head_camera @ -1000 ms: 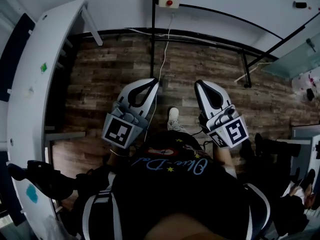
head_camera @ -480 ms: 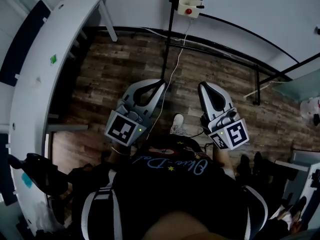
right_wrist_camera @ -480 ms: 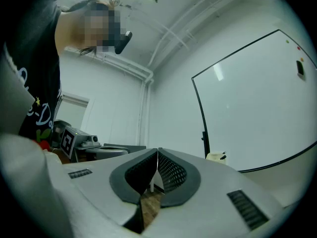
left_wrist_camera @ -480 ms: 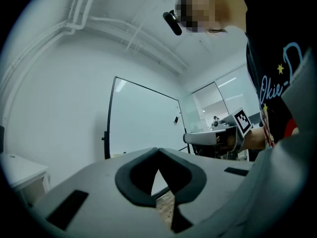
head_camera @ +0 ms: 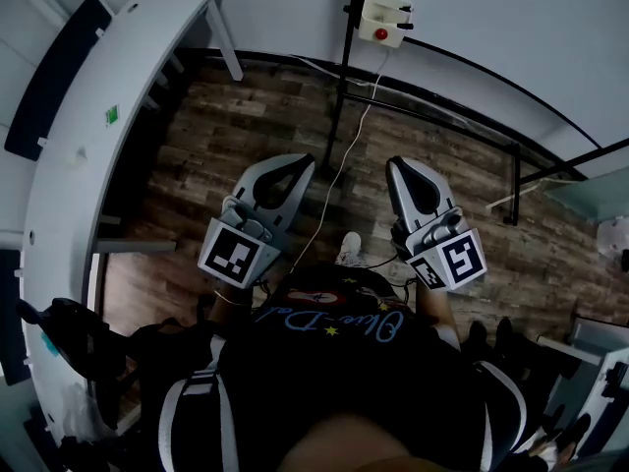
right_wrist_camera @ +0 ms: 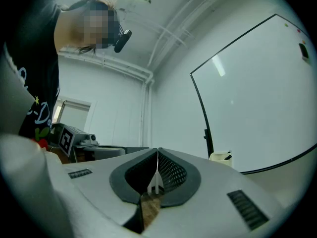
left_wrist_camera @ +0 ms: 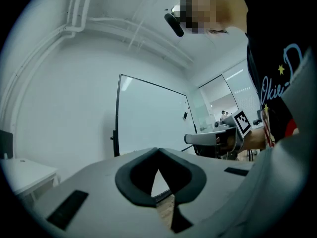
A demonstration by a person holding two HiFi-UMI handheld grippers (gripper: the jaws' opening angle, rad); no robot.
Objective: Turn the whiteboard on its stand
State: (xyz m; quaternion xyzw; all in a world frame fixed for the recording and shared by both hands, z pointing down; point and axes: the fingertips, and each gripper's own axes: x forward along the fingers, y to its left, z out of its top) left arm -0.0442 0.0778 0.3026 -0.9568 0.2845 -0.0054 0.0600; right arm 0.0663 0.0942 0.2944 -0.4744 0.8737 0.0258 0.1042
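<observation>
While the left hand-held gripper [head_camera: 298, 162] and the right hand-held gripper [head_camera: 397, 164] are both closed and empty, the whiteboard [left_wrist_camera: 151, 118] stands upright ahead of them on its black stand [left_wrist_camera: 117, 133]. It looks big, stiff and slick-faced. Its framed side edge is probably the safest hold.
</observation>
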